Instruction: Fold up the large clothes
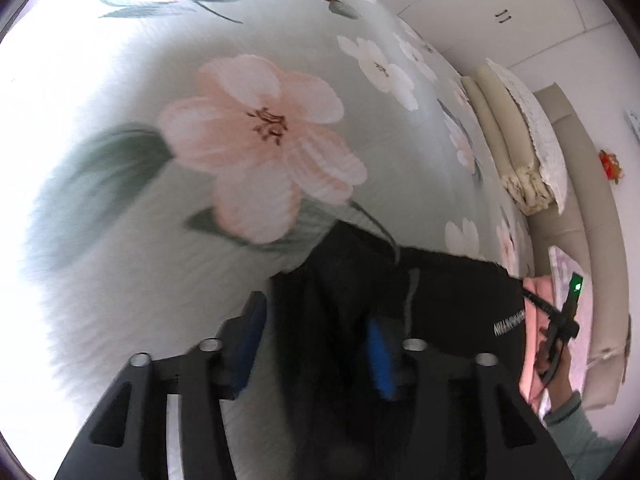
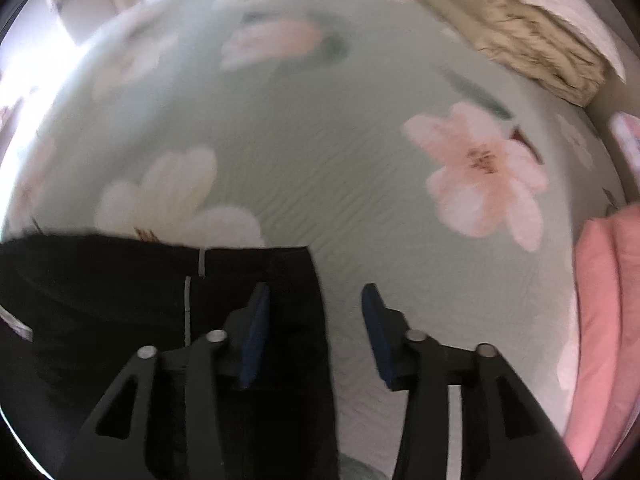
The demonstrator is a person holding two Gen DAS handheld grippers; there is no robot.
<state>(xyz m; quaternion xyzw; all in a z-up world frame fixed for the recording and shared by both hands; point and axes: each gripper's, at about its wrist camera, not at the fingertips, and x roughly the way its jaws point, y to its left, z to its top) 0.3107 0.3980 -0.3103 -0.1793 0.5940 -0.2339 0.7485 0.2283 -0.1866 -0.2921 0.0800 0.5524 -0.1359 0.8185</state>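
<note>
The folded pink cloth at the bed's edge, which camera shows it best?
The right wrist view: the folded pink cloth fills its right edge, unobstructed. The left wrist view shows only a sliver behind the black garment.

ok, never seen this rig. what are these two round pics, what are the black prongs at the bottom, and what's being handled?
There is no robot here. A person holds a hand-held two-finger tool in each hand, and each tool carries a fisheye camera that looks along its fingers, hence the round, warped pictures. One picture is from the left tool, the other from the right tool. The black prongs with blue pads are each tool's own fingers.

The surface is a pale green quilted bedspread with pink and white flowers. On it lies a black garment with a thin white stripe. Both tools stand open at its edges, with cloth between the left one's fingers; neither has closed on it. A pink folded cloth lies to the right, and beige and white bedding is stacked at the far side.
</note>
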